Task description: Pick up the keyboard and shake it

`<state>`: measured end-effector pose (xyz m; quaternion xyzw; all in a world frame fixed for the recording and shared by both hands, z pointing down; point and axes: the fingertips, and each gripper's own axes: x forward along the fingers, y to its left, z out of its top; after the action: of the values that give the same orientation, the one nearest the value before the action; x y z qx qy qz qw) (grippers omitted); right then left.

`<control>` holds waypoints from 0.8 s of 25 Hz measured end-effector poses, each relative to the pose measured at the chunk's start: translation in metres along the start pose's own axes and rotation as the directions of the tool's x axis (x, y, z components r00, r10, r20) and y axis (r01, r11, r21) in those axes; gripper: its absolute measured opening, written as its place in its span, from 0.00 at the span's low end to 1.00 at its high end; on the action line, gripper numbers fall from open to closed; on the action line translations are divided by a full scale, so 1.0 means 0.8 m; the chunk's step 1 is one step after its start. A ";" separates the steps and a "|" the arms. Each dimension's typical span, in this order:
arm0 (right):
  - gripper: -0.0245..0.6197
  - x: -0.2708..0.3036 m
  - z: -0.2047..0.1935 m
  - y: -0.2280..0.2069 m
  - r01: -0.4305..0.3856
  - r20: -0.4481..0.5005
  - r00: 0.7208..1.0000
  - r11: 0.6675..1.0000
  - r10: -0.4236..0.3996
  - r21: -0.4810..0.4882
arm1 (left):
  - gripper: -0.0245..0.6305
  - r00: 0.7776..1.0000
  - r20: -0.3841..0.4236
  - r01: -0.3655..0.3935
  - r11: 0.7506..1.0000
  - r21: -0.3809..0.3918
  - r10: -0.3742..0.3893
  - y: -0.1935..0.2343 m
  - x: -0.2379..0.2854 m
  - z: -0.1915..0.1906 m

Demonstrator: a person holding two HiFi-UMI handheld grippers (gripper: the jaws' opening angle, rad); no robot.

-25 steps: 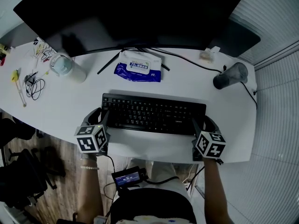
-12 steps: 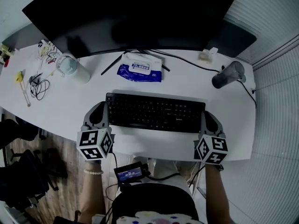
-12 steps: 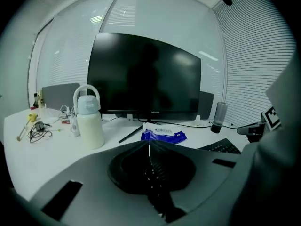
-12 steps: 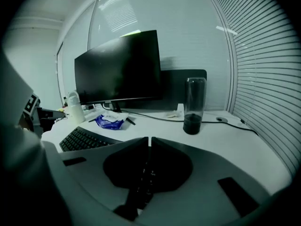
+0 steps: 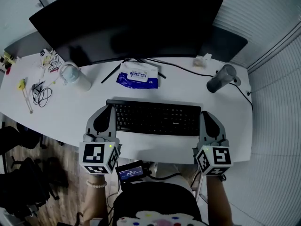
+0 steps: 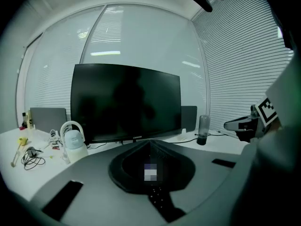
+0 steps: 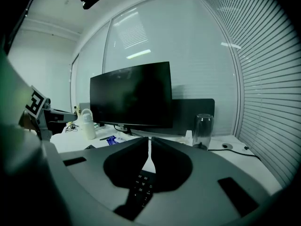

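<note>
Our left gripper has its jaws pressed together on the left end of the black keyboard, and our right gripper is pinched on the right end in the same way. Each gripper view shows a strip of keys running down between the closed jaws. The keyboard hangs level between the two, its long side parallel to the front edge of the white desk. The pale band under its near edge suggests to us that it is off the surface, though we cannot say how high. Behind it lie a blue pack of wipes and the foot of the dark monitor, with a pale bottle with a handle to the left and a clear tumbler to the right. We judge the pick-up done and the shake in hand. To do it well we would move both hands in step, so the board neither twists nor slides out of a grip that holds only its thin ends. We would hold the pinch firm, make the strokes short and up-and-down, and stay above the bare stretch of desk, clear of the wipes and the monitor foot. The tumbler looks to us the likeliest thing to be knocked if the right end swings wide
</note>
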<state>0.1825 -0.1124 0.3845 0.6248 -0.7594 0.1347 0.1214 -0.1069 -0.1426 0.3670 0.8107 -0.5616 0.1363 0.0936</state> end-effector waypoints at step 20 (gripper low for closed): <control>0.11 -0.053 0.099 0.040 -0.069 0.173 0.981 0.994 0.083 -0.084 | 0.06 0.985 0.145 0.080 0.994 0.074 -0.090 -0.060 -0.050 0.093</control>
<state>0.1583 -0.0957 0.2941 0.5996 -0.7952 0.0537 0.0727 -0.0670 -0.1129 0.2839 0.8445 -0.5270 0.0907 0.0296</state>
